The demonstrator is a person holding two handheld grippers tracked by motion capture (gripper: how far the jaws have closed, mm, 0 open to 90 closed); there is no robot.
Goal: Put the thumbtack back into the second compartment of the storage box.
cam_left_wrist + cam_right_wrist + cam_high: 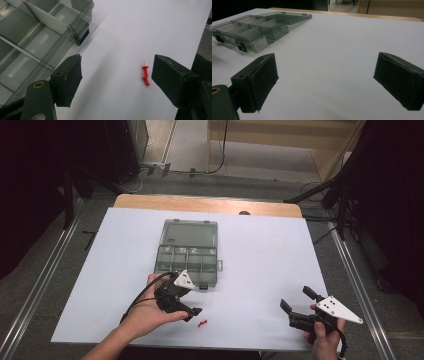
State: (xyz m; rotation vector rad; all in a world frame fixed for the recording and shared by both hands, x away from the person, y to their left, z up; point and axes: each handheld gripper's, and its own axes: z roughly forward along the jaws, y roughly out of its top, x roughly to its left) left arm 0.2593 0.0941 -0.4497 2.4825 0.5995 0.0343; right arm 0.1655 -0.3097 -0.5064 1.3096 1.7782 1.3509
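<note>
Two small red push pins (145,75) lie end to end on the white table sheet; in the high view the push pins (202,323) show as one red speck near the front edge. My left gripper (117,63) hangs over them with its jaws apart. The pins sit between the jaws, close to the right-hand one, and neither pad touches them. In the high view the left gripper (191,311) is just left of the pins. My right gripper (297,299) rests at the front right, open and with nothing between its fingers (259,80).
A clear grey compartment box (187,252) lies open at the table's middle, lid folded back, its latch corner (81,32) close to my left gripper. From the right gripper view the box (257,32) is far left. The white sheet (260,255) covers the wooden table.
</note>
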